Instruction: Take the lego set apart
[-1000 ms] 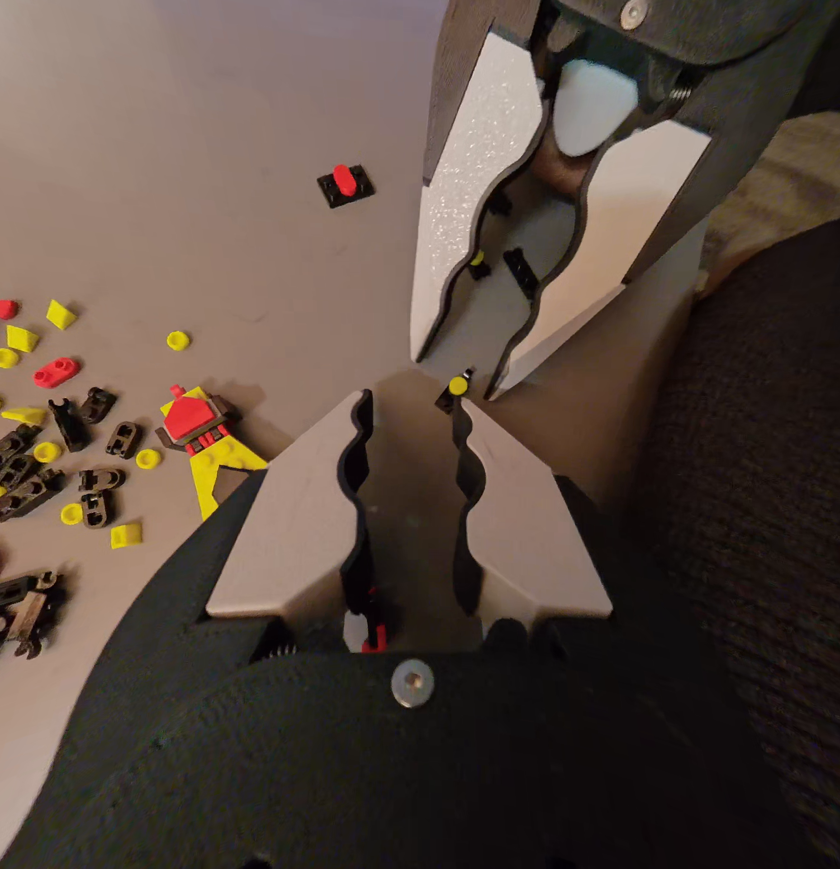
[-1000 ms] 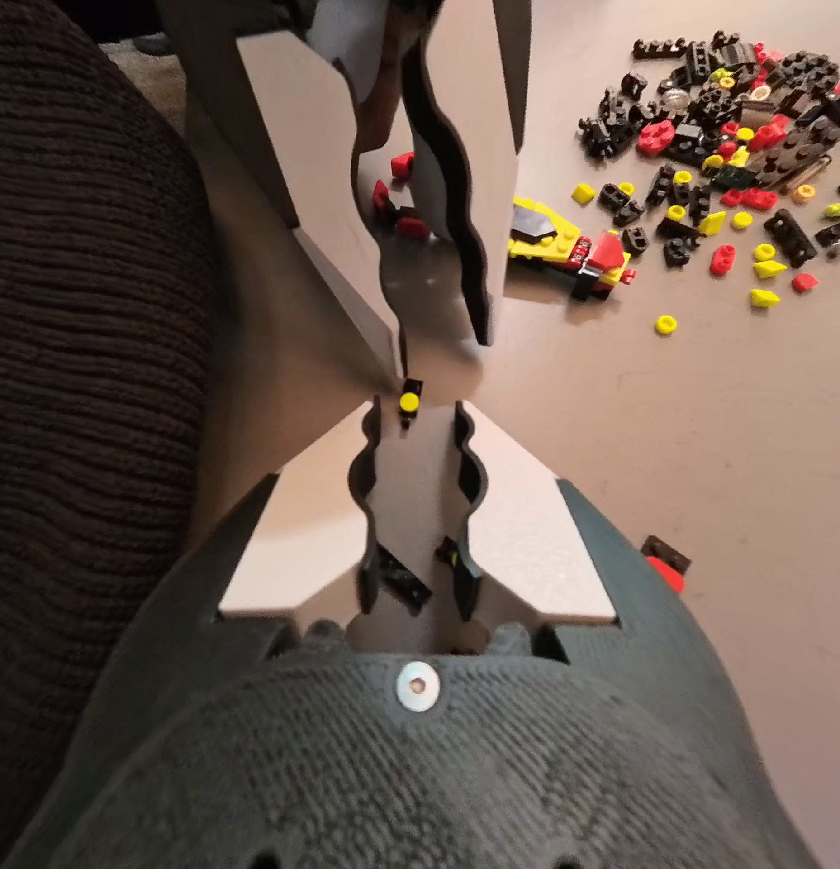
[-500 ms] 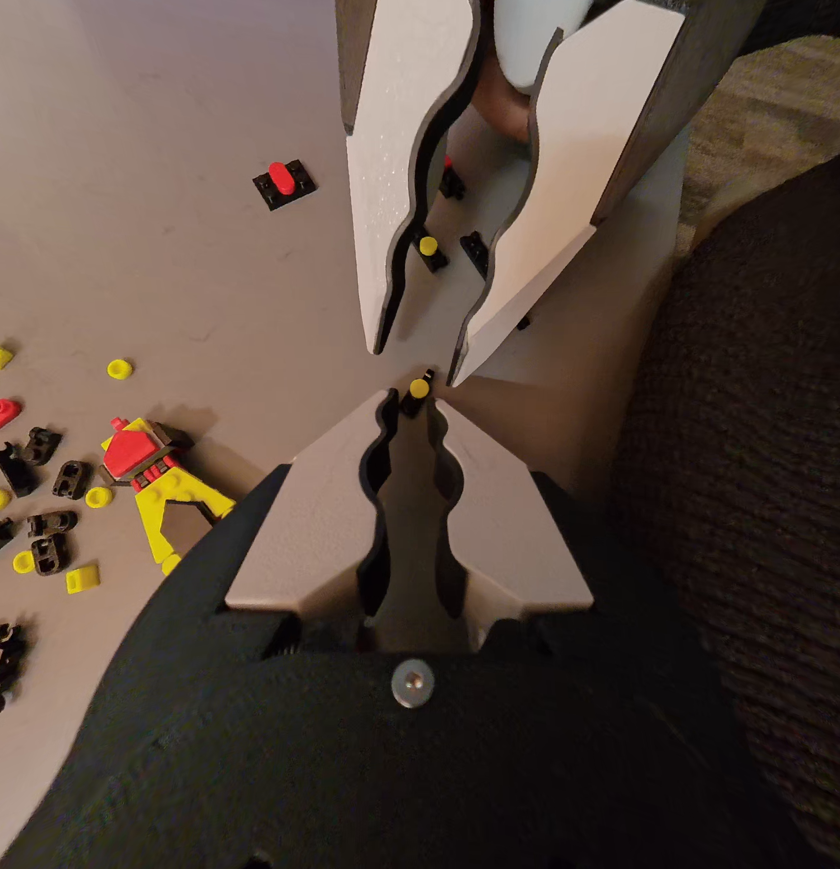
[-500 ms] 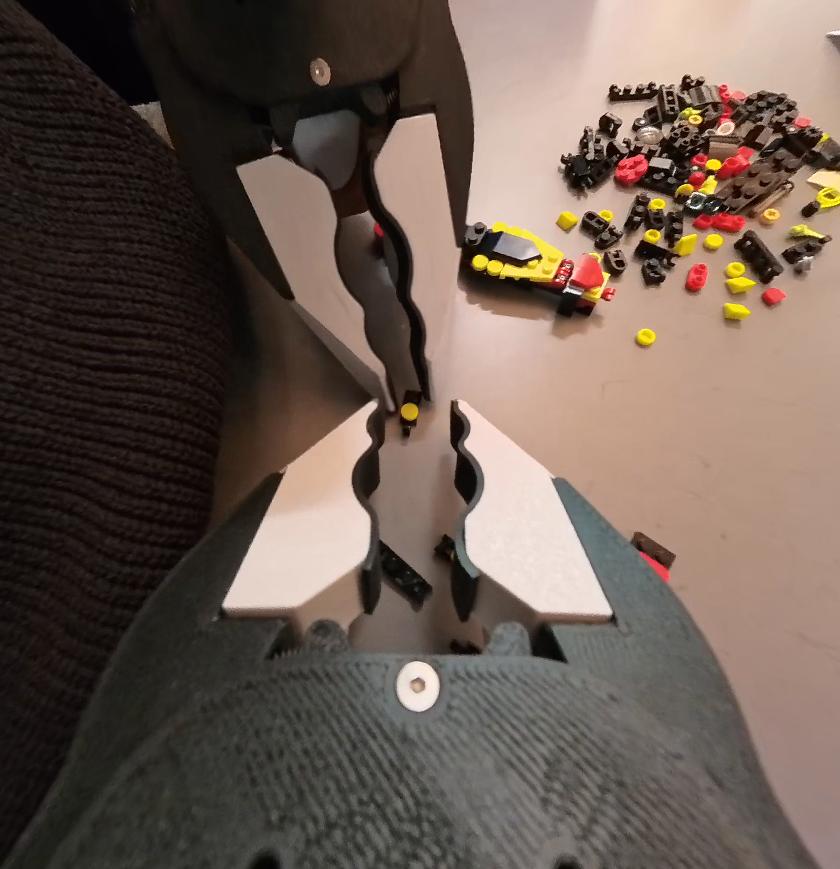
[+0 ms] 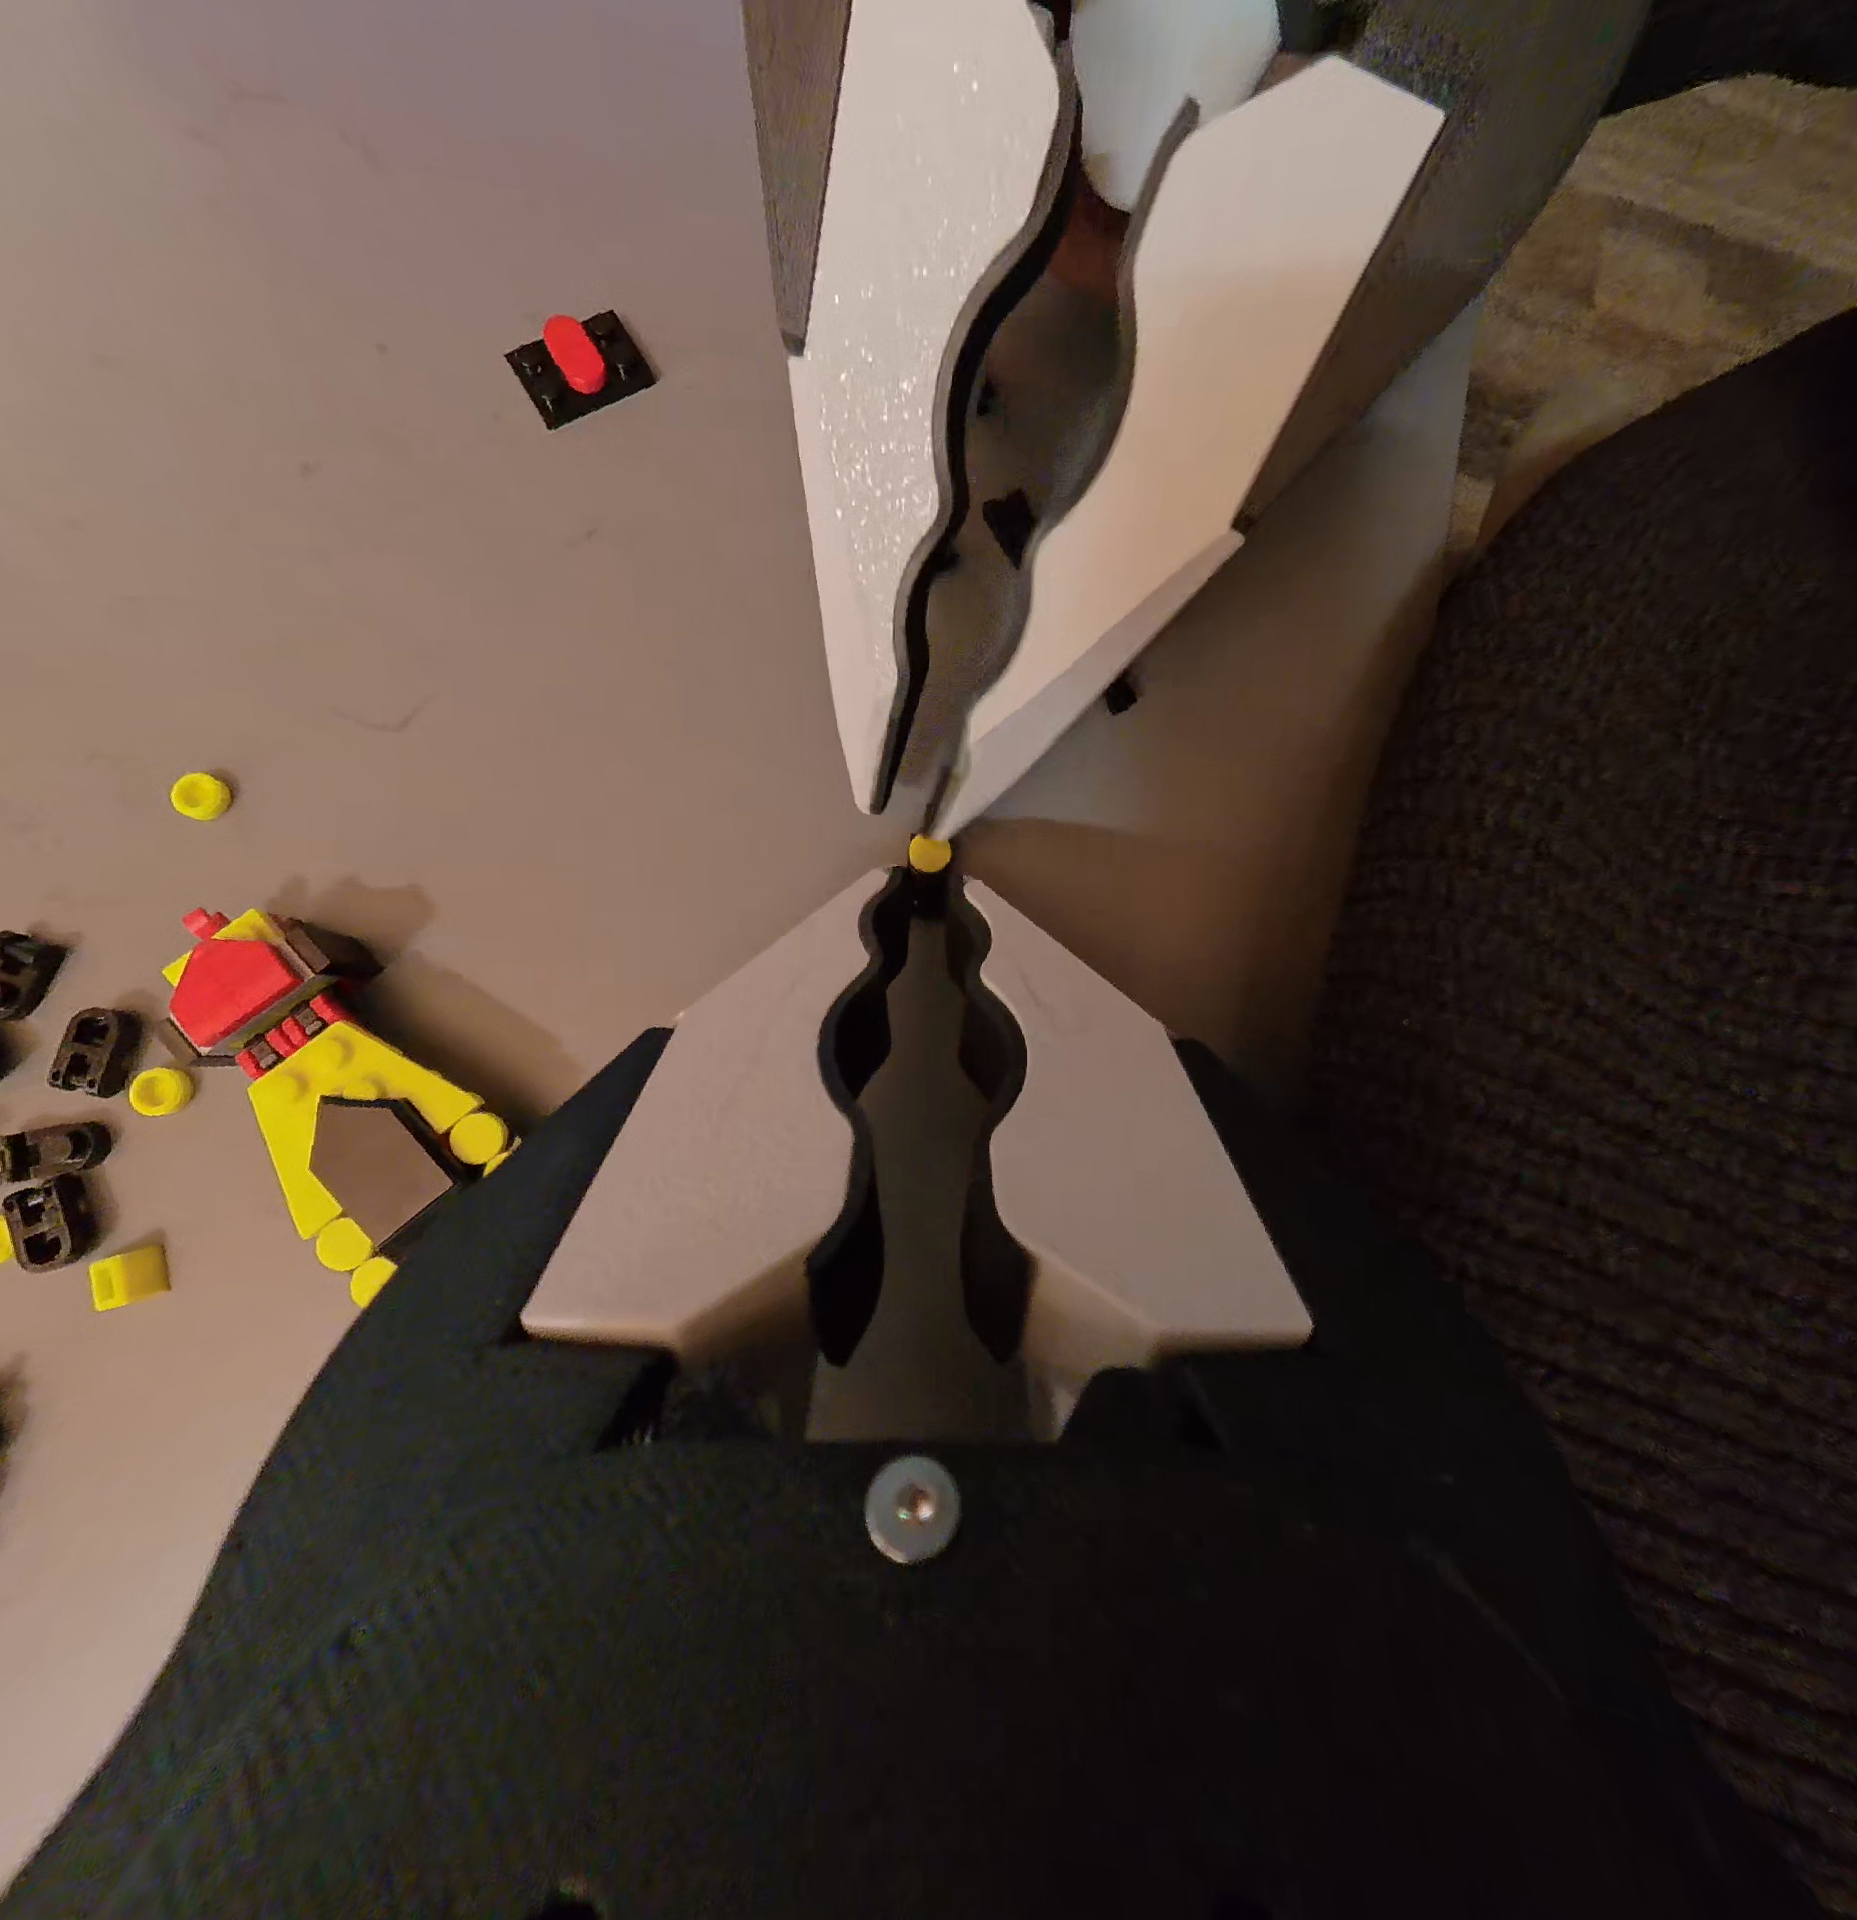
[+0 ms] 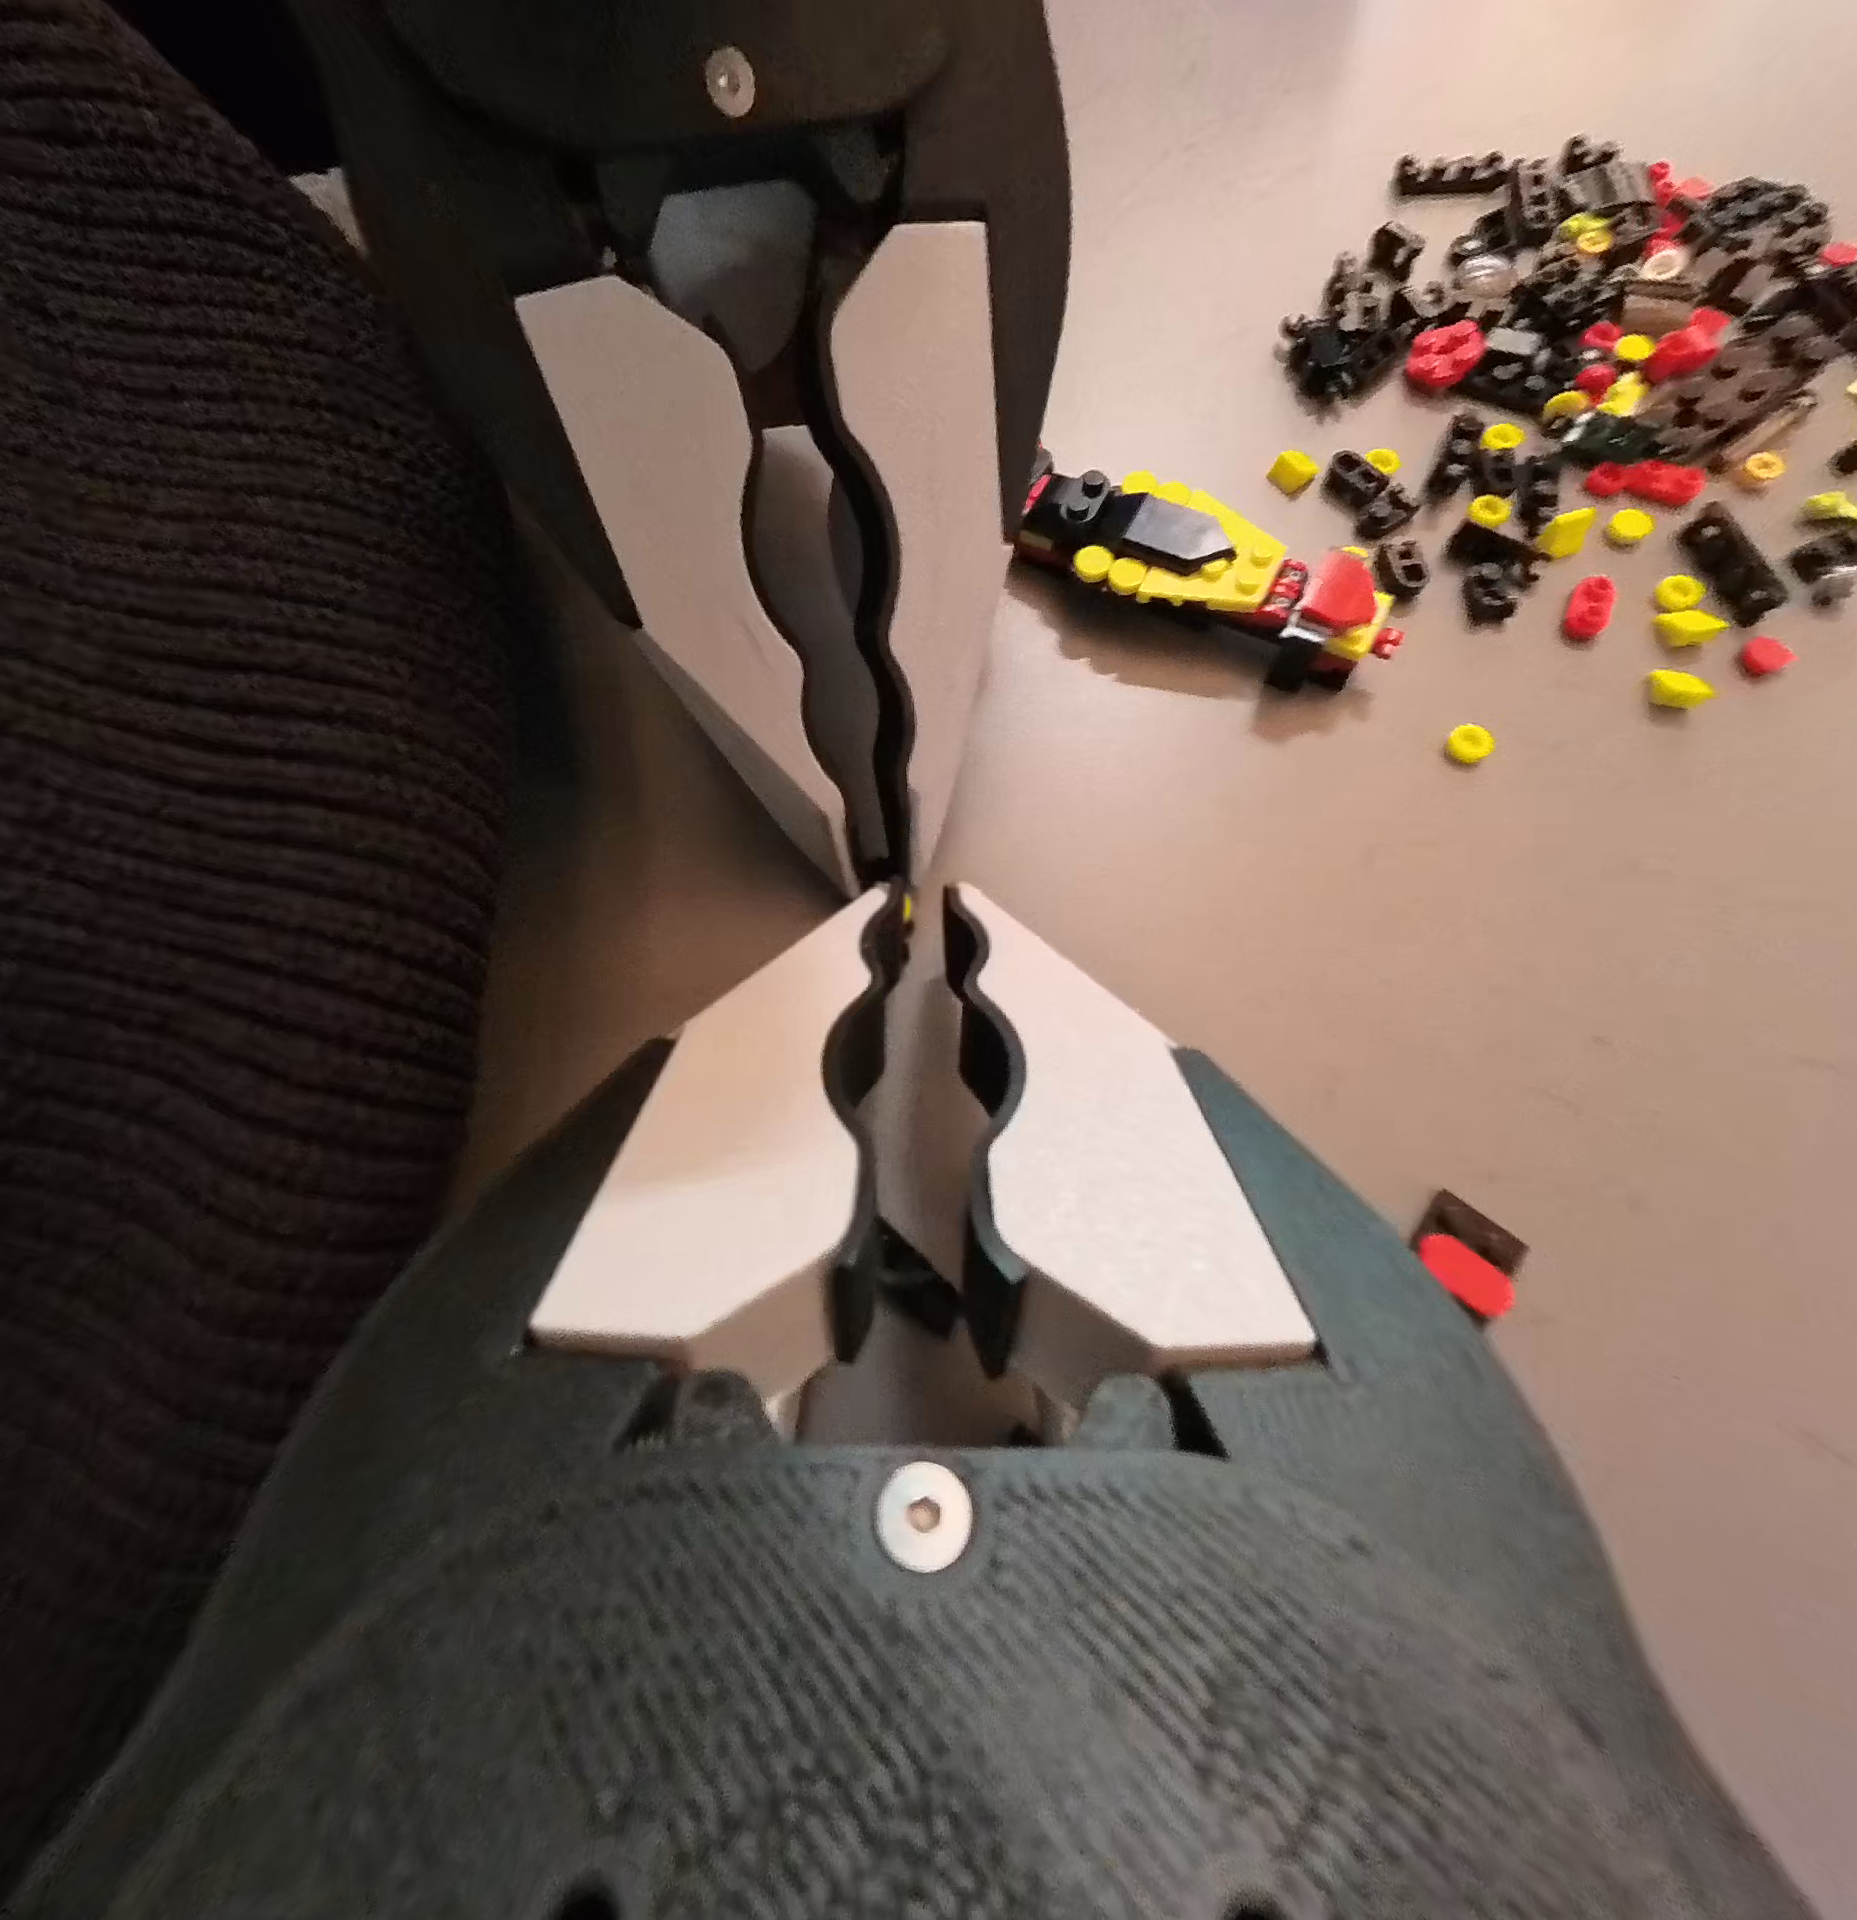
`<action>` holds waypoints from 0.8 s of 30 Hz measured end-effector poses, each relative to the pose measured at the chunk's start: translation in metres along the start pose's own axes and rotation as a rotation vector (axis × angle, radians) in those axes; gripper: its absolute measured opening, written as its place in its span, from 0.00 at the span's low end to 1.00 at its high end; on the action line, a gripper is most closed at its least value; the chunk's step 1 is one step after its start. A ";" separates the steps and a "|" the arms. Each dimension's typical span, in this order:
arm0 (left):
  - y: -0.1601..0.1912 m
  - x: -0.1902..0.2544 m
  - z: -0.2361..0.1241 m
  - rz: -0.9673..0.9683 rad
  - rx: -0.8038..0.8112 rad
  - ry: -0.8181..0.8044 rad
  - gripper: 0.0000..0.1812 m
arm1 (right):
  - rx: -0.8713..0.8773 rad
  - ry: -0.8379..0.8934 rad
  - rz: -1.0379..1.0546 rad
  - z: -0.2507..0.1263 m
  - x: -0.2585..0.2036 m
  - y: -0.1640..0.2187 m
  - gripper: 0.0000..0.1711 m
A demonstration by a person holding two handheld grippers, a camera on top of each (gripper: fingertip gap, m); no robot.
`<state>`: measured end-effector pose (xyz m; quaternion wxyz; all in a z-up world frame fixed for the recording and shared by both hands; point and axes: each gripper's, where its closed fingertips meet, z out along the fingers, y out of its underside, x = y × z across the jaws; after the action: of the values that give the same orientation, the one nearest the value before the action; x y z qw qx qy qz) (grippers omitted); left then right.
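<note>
A smooth, matte grey-beige tabletop point(image 5: 404, 582) fills both views, with carpet beyond its edge and a dark knitted sleeve point(image 6: 197, 727) alongside. Above it the left gripper point(image 5: 919, 904) pinches a tiny black piece capped by a yellow round stud point(image 5: 929, 852); the right gripper point(image 5: 919, 805) meets it tip to tip, nearly closed on the stud. The piece looks light, rigid and slick, so only a fingertip hold on each half seems workable. Loose bricks point(image 6: 1589, 395) and a yellow-red partial model point(image 6: 1215, 571) lie well apart.

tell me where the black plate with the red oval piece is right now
In the left wrist view, the black plate lies alone on the table, upper left, left of the right tongs.
</note>
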<state>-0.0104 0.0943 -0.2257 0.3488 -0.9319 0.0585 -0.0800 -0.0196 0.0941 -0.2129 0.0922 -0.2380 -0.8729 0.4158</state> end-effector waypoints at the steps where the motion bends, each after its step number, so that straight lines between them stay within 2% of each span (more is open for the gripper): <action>1: 0.000 0.000 0.000 -0.002 -0.003 -0.004 0.02 | -0.005 -0.018 0.012 0.001 -0.002 0.001 0.07; 2: 0.000 0.000 0.000 -0.003 -0.007 -0.007 0.02 | -0.009 -0.027 0.023 0.003 -0.004 0.001 0.09; 7: -0.001 0.000 0.001 -0.017 -0.013 -0.017 0.02 | -0.018 -0.036 0.016 0.005 -0.006 0.002 0.03; 13: 0.000 0.001 0.001 -0.037 -0.016 0.000 0.03 | -0.023 -0.048 0.023 0.006 -0.006 0.003 0.02; 20: 0.000 0.002 0.001 -0.047 -0.014 0.017 0.03 | -0.041 -0.077 0.009 0.007 -0.011 0.009 0.09; 22: 0.000 0.003 0.001 -0.046 -0.015 0.023 0.03 | -0.049 -0.043 -0.028 0.006 -0.007 0.009 0.04; 24: 0.001 0.003 0.001 -0.043 -0.017 0.022 0.03 | -0.045 -0.040 -0.044 0.006 -0.007 0.008 0.04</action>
<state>-0.0074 0.0942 -0.2268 0.3386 -0.9349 0.0429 -0.0972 -0.0128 0.0907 -0.2228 0.0784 -0.2125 -0.8887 0.3985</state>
